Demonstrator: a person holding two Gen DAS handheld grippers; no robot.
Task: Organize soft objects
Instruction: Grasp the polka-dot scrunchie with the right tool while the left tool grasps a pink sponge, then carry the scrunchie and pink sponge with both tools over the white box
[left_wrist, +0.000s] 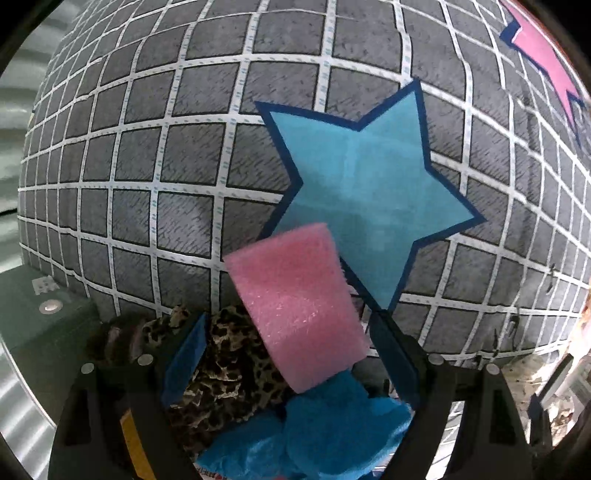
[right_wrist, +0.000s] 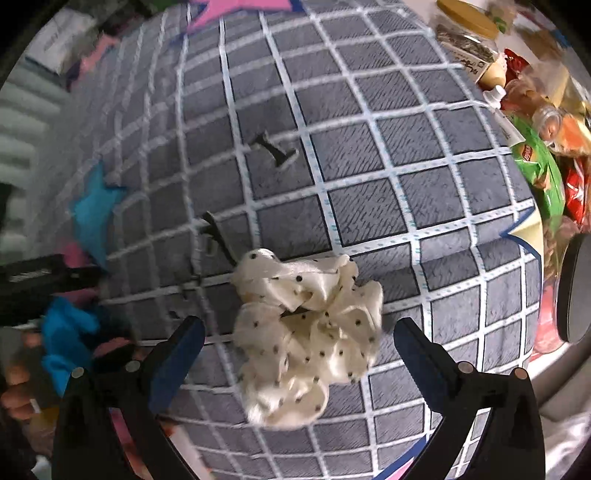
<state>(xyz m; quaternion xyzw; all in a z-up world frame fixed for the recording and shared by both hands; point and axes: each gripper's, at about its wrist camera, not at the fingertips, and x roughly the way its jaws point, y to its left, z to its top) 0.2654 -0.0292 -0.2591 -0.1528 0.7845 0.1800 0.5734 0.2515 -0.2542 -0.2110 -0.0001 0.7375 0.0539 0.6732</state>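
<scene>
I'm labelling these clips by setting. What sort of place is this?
Probably a staged sorting table in a home or workroom: a grey checked cloth with paper stars such as the blue star, and snack packets heaped at its edge.

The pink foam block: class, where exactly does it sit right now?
In the left wrist view, the pink foam block sits between the open left gripper fingers, overlapping the blue star's lower point, above leopard-print fabric and blue cloth.

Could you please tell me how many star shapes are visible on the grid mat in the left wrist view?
2: a blue star at the centre, above the pink foam block, and a pink star cut off at the upper right edge. Others may lie outside the view.
</scene>
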